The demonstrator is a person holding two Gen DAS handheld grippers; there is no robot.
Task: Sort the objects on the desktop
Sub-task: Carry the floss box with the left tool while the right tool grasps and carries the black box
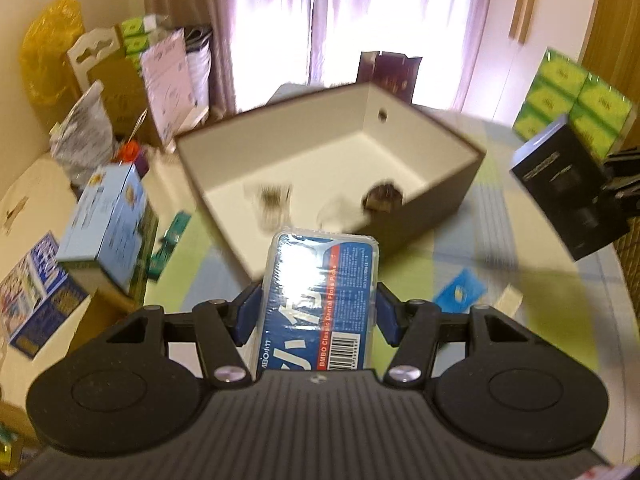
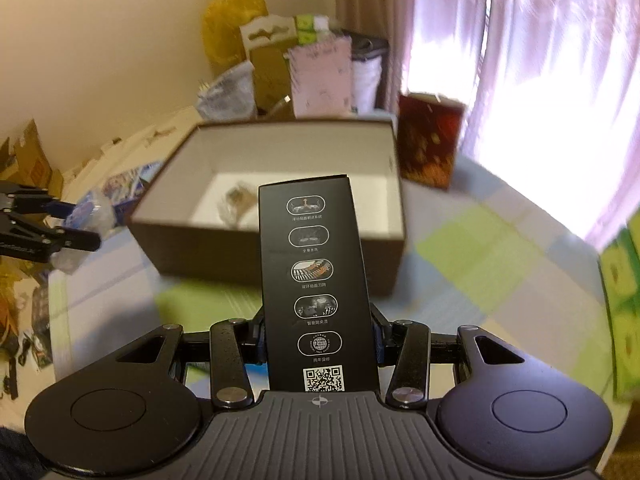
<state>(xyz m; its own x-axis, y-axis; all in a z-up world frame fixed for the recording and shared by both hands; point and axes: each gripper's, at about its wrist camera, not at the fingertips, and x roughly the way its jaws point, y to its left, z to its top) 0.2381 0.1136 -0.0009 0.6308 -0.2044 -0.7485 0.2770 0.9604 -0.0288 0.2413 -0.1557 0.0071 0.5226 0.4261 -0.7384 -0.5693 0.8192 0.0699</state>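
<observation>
My left gripper (image 1: 318, 312) is shut on a blue dental floss pick box (image 1: 320, 300), held above the table just short of the brown storage box (image 1: 436, 204). That open box has a white inside with small blurred items (image 1: 384, 198) on its floor. My right gripper (image 2: 318, 332) is shut on a tall black carton (image 2: 318, 280) with white icons and a QR code, also in front of the brown storage box (image 2: 280, 256). The black carton (image 1: 568, 192) shows at the right of the left wrist view. The left gripper (image 2: 52, 232) appears at the left edge of the right wrist view.
A checked tablecloth (image 1: 532, 248) covers the table, with a blue packet (image 1: 460, 292) lying on it. A light blue carton (image 1: 108, 224) stands at the left, green tissue packs (image 1: 576, 100) at the right, a dark red bag (image 2: 432, 144) behind the box. Bags and cartons crowd the far left.
</observation>
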